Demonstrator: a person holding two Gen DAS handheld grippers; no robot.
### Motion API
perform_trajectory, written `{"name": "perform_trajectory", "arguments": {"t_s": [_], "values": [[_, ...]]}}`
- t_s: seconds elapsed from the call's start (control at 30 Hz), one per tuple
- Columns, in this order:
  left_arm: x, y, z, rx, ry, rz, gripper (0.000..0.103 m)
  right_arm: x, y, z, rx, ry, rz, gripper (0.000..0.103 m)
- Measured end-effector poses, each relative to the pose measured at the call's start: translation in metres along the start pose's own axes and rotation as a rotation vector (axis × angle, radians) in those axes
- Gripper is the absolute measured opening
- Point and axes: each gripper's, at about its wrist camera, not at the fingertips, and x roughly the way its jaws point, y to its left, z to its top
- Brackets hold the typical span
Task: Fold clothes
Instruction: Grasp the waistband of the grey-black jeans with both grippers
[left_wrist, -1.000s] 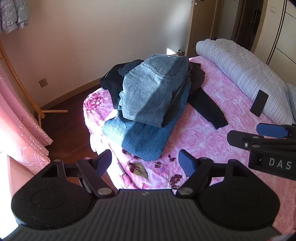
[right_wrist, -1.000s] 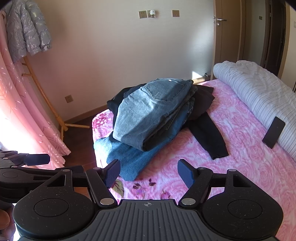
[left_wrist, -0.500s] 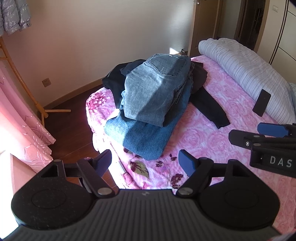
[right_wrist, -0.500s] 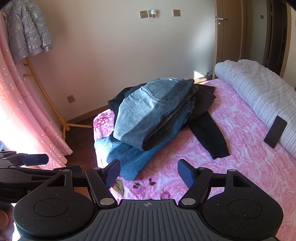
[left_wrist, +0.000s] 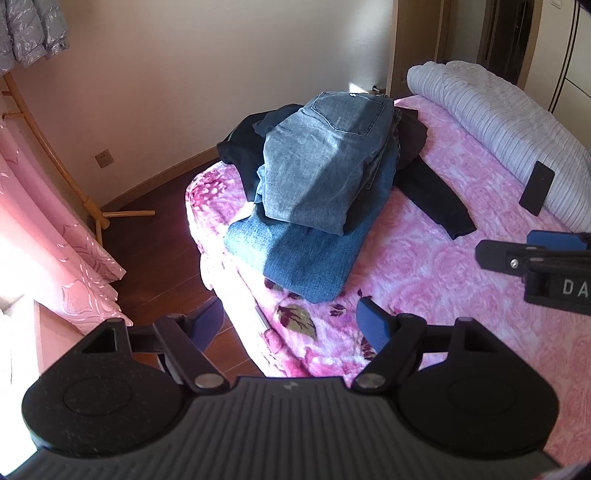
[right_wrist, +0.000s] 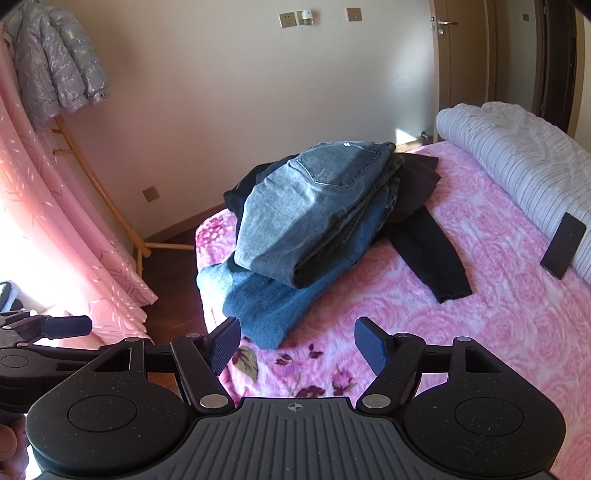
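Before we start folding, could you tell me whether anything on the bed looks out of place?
Yes: a dark phone leans against the striped duvet, not laundry. The jeans pile sits on a black garment at the corner.

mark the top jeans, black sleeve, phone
top jeans (right_wrist: 295, 218): right wrist view, mid-leg panel.
black sleeve (right_wrist: 432, 254): right wrist view, mid-sleeve.
phone (right_wrist: 563, 245): right wrist view, screen centre.

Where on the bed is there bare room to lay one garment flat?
Free: the pink blanket between the black sleeve, the phone and the striped quilt. Crowded: the far corner, where the jeans pile sits.
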Motion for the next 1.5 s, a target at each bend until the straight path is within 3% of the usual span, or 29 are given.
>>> {"name": "perform_trajectory", "arguments": {"t_s": [0.2, 0.4, 0.5, 0.63, 0.83, 1.0, 1.07, 1.17, 1.27, 1.3, 1.37, 1.4, 1.43, 1.5], "values": [[0.037, 0.02, 0.025, 0.052, -0.01, -0.011, 0.076, 0.021, -0.01, 0.023, 0.009, -0.043, -0.067, 0.072], [0.116, 0.049, 0.081, 0.114, -0.002, -0.063, 0.076, 0.063, -0.029, 0.063, 0.039, -0.057, -0.13, 0.072], [0.162, 0.061, 0.121, 0.157, -0.016, -0.106, 0.076, 0.101, -0.046, 0.094, 0.074, -0.04, -0.099, 0.072], [0.226, 0.07, 0.173, 0.232, -0.042, -0.171, 0.076, 0.167, -0.067, 0.135, 0.081, 0.0, -0.138, 0.072], [0.322, 0.059, 0.236, 0.372, -0.036, -0.287, 0.075, 0.27, -0.102, 0.176, 0.128, 0.054, -0.135, 0.072], [0.378, 0.045, 0.251, 0.479, -0.01, -0.388, 0.067, 0.342, -0.132, 0.189, 0.154, 0.099, -0.145, 0.072], [0.388, 0.044, 0.251, 0.49, 0.004, -0.453, 0.066, 0.362, -0.144, 0.192, 0.182, 0.098, -0.133, 0.072], [0.391, 0.042, 0.246, 0.5, -0.008, -0.47, 0.066, 0.385, -0.161, 0.197, 0.233, 0.091, -0.097, 0.072], [0.391, 0.042, 0.243, 0.495, -0.017, -0.47, 0.048, 0.403, -0.172, 0.198, 0.289, 0.111, -0.075, 0.071], [0.389, 0.043, 0.243, 0.483, -0.017, -0.472, 0.039, 0.404, -0.17, 0.199, 0.282, 0.112, -0.07, 0.053], [0.383, 0.043, 0.243, 0.478, -0.027, -0.488, 0.011, 0.404, -0.166, 0.201, 0.265, 0.114, -0.071, 0.039], [0.379, 0.044, 0.243, 0.475, -0.032, -0.496, 0.006, 0.401, -0.163, 0.204, 0.255, 0.115, -0.093, 0.02], [0.374, 0.043, 0.242, 0.486, -0.049, -0.496, 0.0, 0.397, -0.162, 0.206, 0.256, 0.112, -0.102, 0.012], [0.362, 0.041, 0.241, 0.51, -0.085, -0.495, 0.0, 0.38, -0.166, 0.212, 0.289, 0.089, -0.072, 0.009]]}}
